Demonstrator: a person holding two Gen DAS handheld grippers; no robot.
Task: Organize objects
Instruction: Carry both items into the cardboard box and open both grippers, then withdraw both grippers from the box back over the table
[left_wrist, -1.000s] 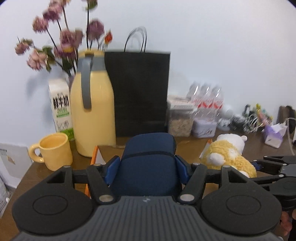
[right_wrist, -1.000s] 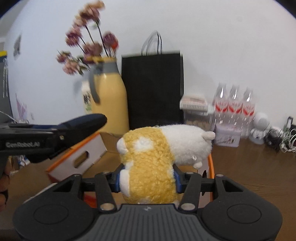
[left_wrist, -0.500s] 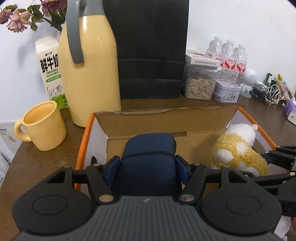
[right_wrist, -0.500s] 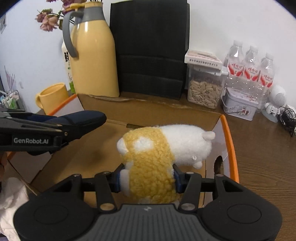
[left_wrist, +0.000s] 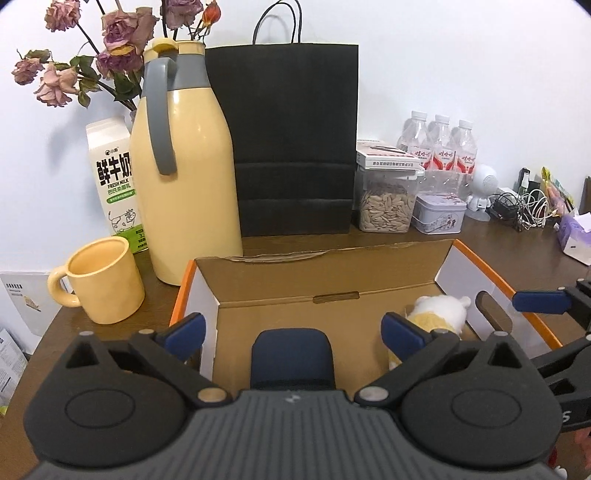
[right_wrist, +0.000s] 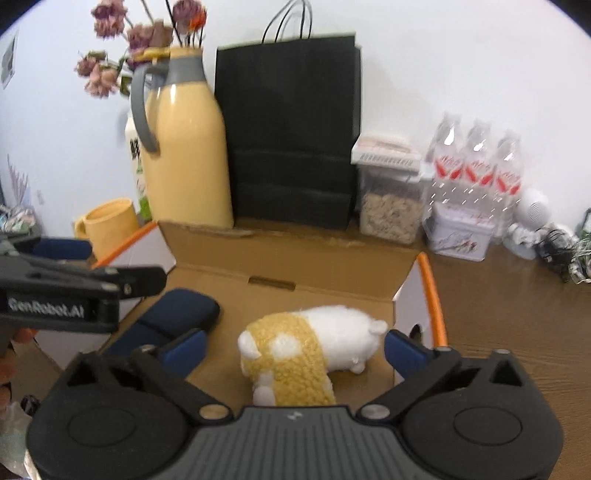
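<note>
An open cardboard box (left_wrist: 332, 271) with orange edges sits on the wooden table; it also shows in the right wrist view (right_wrist: 280, 258). A dark blue pouch (left_wrist: 291, 356) lies on the box floor at the left, seen too in the right wrist view (right_wrist: 173, 314). A yellow and white plush toy (right_wrist: 306, 347) lies on the box floor at the right, seen too in the left wrist view (left_wrist: 439, 314). My left gripper (left_wrist: 293, 332) is open above the pouch. My right gripper (right_wrist: 295, 347) is open above the plush toy.
A yellow thermos jug (left_wrist: 184, 166), a yellow mug (left_wrist: 101, 280), a milk carton (left_wrist: 114, 177) and dried flowers stand at the back left. A black paper bag (left_wrist: 291, 140), a seed jar (left_wrist: 386, 199), a tin (left_wrist: 437, 214), water bottles and cables (left_wrist: 524, 206) line the back.
Both grippers have opened. The blue pouch and the plush toy have been let go and now lie on the box floor. Both grippers have pulled back and up a little.
</note>
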